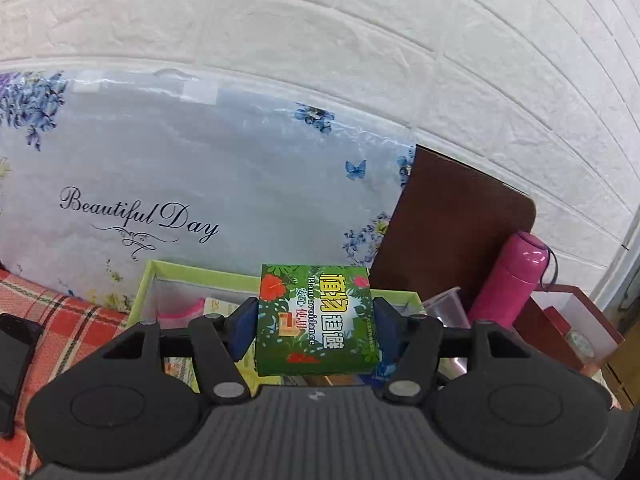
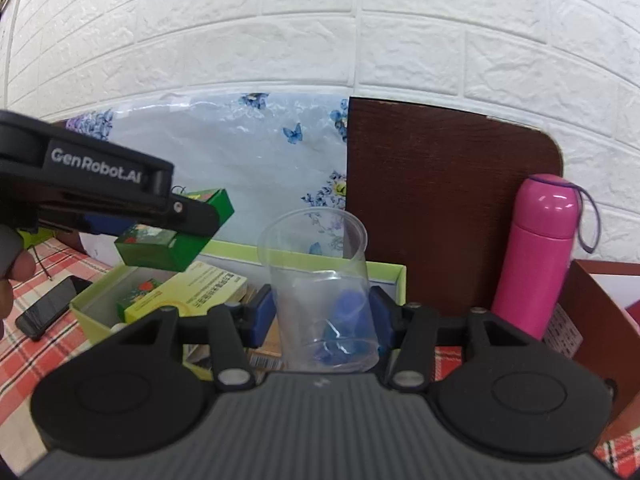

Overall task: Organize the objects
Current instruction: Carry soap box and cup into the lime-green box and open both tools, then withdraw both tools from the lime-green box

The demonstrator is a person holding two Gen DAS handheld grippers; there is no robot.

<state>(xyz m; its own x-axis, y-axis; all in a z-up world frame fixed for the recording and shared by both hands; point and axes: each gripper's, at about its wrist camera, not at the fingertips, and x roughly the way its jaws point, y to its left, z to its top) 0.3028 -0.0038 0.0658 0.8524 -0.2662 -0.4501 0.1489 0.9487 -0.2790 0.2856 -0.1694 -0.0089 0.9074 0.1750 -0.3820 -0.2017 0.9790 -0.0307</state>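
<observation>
Between the blue pads of my left gripper [image 1: 316,326] sits a small green cardboard box printed with red flowers and yellow characters [image 1: 318,320], pinched on both sides and lifted clear of the table. Straight past it lies a shallow lime-green open tray [image 1: 192,276] with pink and yellow packets inside, and behind that a large flat plastic-wrapped package with blue flowers and the words "Beautiful Day" [image 1: 200,184] leans against the white brick-pattern wall [image 1: 360,40]. My right gripper [image 2: 323,316] clamps a clear plastic cup [image 2: 320,292], upright and slightly tilted, with both pads pressed against its lower wall. Just beyond the cup is the same tray, where a long yellow carton [image 2: 188,292] rests beside another small green box [image 2: 134,300]. Off to the left of my right gripper, the left one hovers over the tray with its box. Further left a black phone [image 2: 48,308] lies on the red checked tablecloth [image 2: 24,360]. To the right stands a pink metal flask with a grey loop [image 2: 540,252], in front of a dark brown board [image 2: 448,200].
</observation>
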